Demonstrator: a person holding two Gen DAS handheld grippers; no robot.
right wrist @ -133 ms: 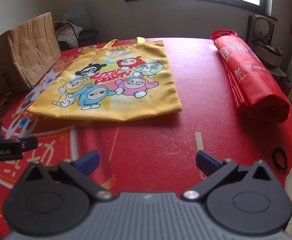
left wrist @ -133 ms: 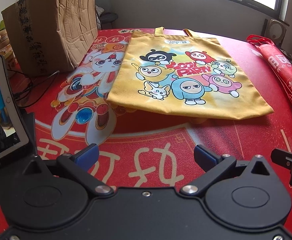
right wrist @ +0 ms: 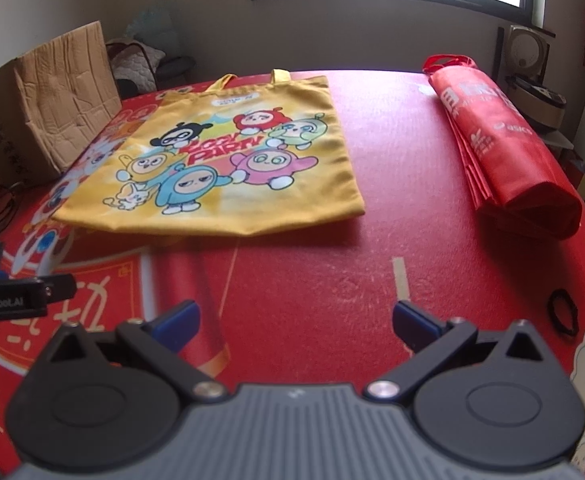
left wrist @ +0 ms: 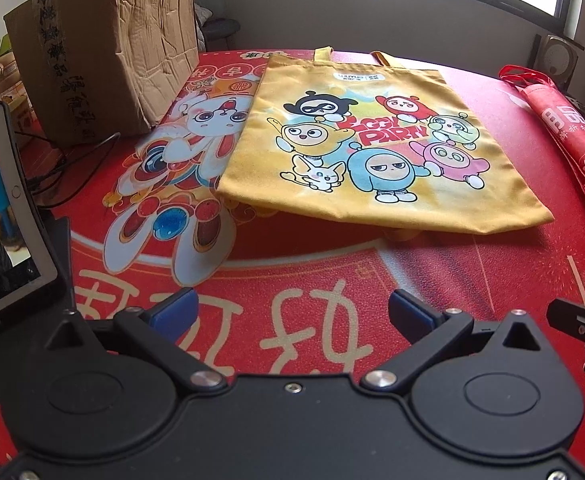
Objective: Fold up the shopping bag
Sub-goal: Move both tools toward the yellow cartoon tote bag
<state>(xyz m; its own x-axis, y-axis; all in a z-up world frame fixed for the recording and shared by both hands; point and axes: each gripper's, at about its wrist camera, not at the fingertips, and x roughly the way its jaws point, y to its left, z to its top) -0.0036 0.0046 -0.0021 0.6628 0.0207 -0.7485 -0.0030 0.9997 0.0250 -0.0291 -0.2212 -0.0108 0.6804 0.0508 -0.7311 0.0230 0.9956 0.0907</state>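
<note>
A yellow shopping bag (left wrist: 376, 140) with cartoon figures lies flat and unfolded on the red table mat, handles at the far end. It also shows in the right wrist view (right wrist: 228, 160). My left gripper (left wrist: 290, 312) is open and empty, well short of the bag's near edge. My right gripper (right wrist: 294, 318) is open and empty, also short of the bag and a little right of it. Part of the right gripper shows at the left wrist view's right edge (left wrist: 584, 332), and part of the left gripper at the right wrist view's left edge (right wrist: 20, 296).
A folded red bag (right wrist: 504, 148) lies at the right of the table. A cardboard box (left wrist: 104, 48) stands at the back left. A tablet (left wrist: 0, 216) with cables leans at the left edge. A black hair tie (right wrist: 562, 312) lies near the right edge.
</note>
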